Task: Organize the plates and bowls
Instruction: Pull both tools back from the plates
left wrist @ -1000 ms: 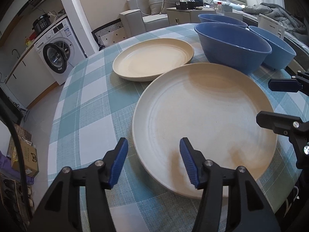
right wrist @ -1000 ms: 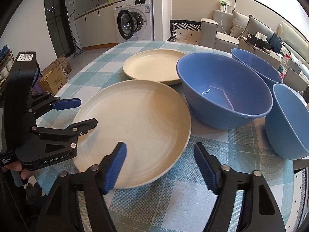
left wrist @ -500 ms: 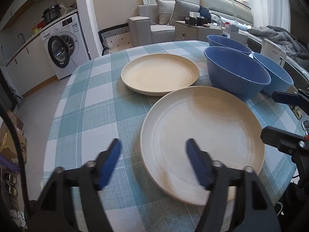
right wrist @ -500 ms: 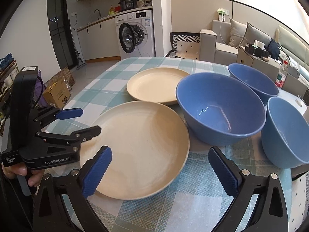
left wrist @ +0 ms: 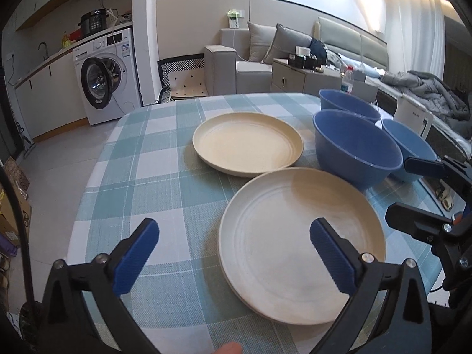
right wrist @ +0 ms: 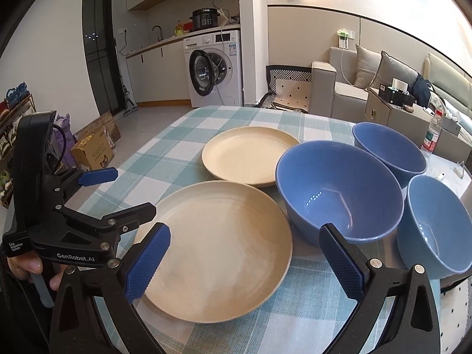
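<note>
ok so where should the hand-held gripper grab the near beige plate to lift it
Grip the near beige plate by its raised rim, at the edge closest to the cameras. It lies flat on the checked tablecloth, so only the rim offers a pinch. Come in low from the near side: the big blue bowl crowds its far right edge and the second beige plate sits just behind.

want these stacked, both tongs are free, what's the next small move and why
Probably lower the open left tongs onto the near plate's rim; it lies right below them, apart from the far plate, which it could be stacked on.
</note>
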`<control>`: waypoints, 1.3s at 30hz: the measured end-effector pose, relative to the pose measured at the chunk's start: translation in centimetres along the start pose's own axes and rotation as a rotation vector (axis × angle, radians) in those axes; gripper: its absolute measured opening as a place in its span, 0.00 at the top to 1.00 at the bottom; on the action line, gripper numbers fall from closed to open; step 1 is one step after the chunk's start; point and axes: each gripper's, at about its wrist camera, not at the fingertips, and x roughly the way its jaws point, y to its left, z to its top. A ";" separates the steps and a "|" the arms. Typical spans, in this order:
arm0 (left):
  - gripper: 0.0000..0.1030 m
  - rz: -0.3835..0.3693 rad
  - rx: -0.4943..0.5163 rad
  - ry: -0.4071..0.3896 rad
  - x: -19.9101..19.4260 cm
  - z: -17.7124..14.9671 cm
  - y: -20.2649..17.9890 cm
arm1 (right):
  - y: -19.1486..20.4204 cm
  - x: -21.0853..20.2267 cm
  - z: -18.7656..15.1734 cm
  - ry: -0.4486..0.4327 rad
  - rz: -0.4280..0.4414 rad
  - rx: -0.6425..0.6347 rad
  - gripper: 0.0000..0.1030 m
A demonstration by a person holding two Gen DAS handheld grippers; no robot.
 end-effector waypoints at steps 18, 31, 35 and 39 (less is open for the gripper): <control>0.00 0.037 -0.060 -0.036 -0.4 1.0 -0.1 | -2.2 -1.9 2.2 -0.106 0.050 0.024 0.01; 0.00 0.060 -0.090 -0.037 0.6 2.5 1.0 | -3.2 -1.1 3.9 -0.113 0.054 0.014 0.01; 0.00 0.069 -0.094 -0.026 1.2 3.0 1.5 | -3.4 -0.6 4.5 -0.110 0.057 0.012 0.01; 0.00 0.080 -0.095 -0.012 2.1 3.5 1.9 | -3.8 -0.1 5.1 -0.097 0.058 0.025 0.01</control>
